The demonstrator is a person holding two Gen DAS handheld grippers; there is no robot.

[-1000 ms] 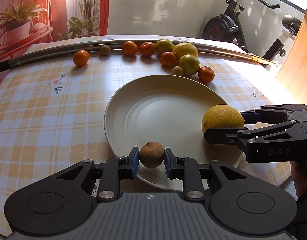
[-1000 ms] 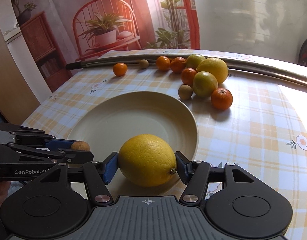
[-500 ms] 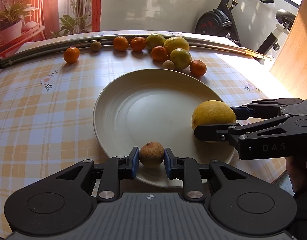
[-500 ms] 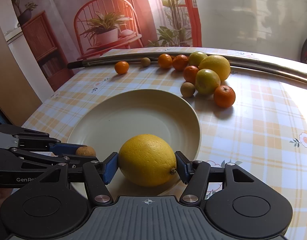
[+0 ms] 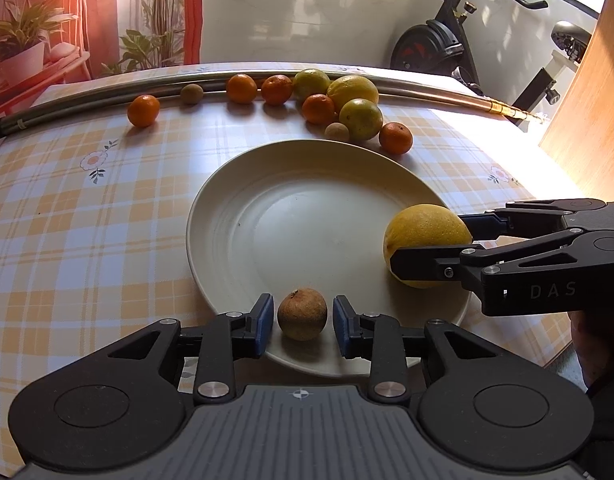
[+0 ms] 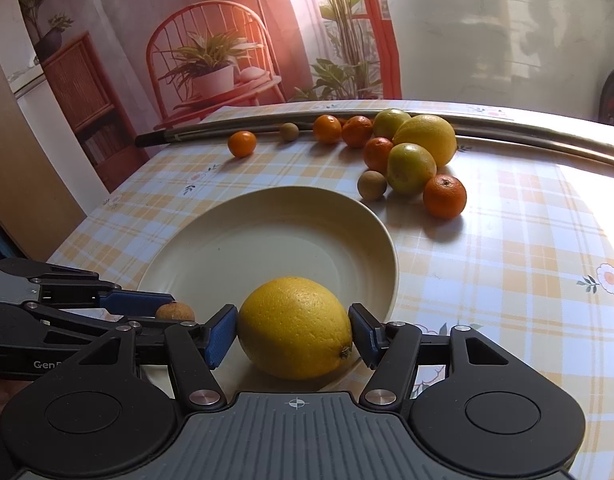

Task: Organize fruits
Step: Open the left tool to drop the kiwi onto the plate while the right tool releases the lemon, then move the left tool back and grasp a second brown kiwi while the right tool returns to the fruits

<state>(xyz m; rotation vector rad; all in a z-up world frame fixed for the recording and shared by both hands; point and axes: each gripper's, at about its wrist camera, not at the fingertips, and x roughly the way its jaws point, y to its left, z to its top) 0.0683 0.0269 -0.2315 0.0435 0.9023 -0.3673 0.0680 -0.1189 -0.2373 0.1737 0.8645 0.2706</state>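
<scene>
Two fruits down on the round cream plate, presumably to gather them in one dish. Small brown russet fruit low in the left wrist frame, resting near the plate's near rim, left gripper released, clear gaps either side of the fruit. Large yellow lemon at bottom centre of the right wrist frame, right gripper pads parted slightly off the peel. Remaining oranges and citrus clustered upper centre against the metal rail, which likely stops rolling

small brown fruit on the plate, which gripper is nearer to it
Left. The left gripper straddles the small brown fruit, jaws slightly apart from it; the right gripper is farther along the plate, around the lemon.
</scene>
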